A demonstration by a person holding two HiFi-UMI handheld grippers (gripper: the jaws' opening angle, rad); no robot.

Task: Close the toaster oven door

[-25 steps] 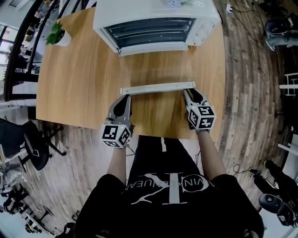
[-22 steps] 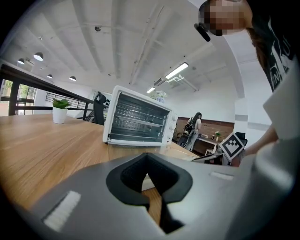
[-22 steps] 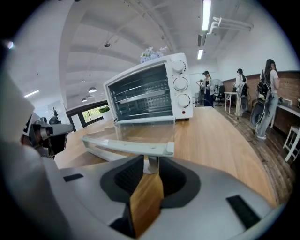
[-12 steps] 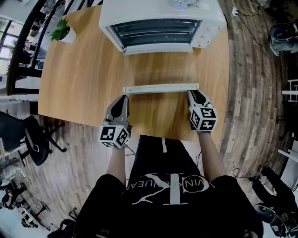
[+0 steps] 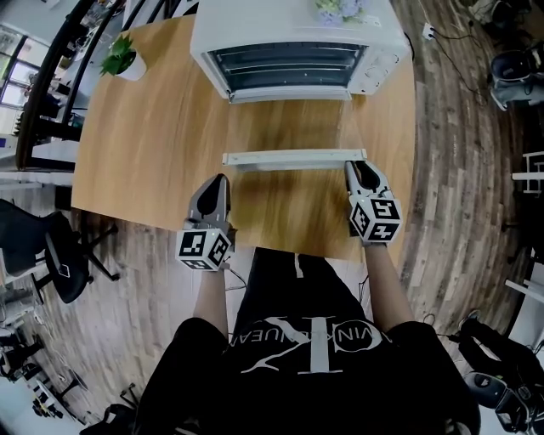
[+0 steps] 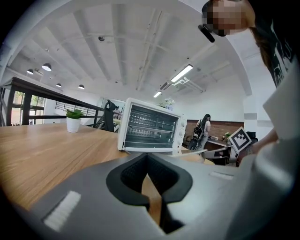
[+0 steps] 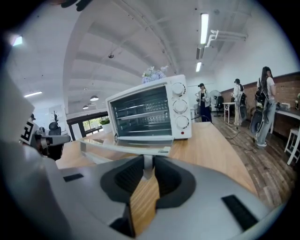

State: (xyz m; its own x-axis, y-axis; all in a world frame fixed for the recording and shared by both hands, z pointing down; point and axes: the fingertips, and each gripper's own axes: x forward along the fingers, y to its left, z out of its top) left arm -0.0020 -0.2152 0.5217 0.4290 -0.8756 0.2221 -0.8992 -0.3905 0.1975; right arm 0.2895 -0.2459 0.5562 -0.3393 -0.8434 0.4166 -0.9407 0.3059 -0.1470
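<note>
A white toaster oven [image 5: 289, 21] stands at the far side of the wooden table [image 5: 144, 144], its glass door [image 5: 289, 127] swung down and open toward me. The door's white handle bar [image 5: 293, 158] runs across in front of my grippers. At the bar's right end sits my right gripper [image 5: 353, 167], and in the right gripper view the handle's end post [image 7: 148, 162] shows between the jaws of the right gripper [image 7: 146, 165], which are drawn in on it. My left gripper [image 5: 216, 180] hangs a little short of the bar's left end, apart from it. In its own view the left gripper [image 6: 148, 164] is shut and empty.
A small potted plant [image 5: 123, 59] stands at the table's far left corner, and flowers [image 5: 338, 8] rest on the oven top. The table's front edge [image 5: 153, 223] lies just under my grippers. An office chair [image 5: 42, 255] stands on the floor at left. People [image 7: 265, 103] stand far off at right.
My left gripper has drawn back and slightly left from the handle's left end. The right gripper stays at the right end, and the handle bar sits a little nearer the oven.
</note>
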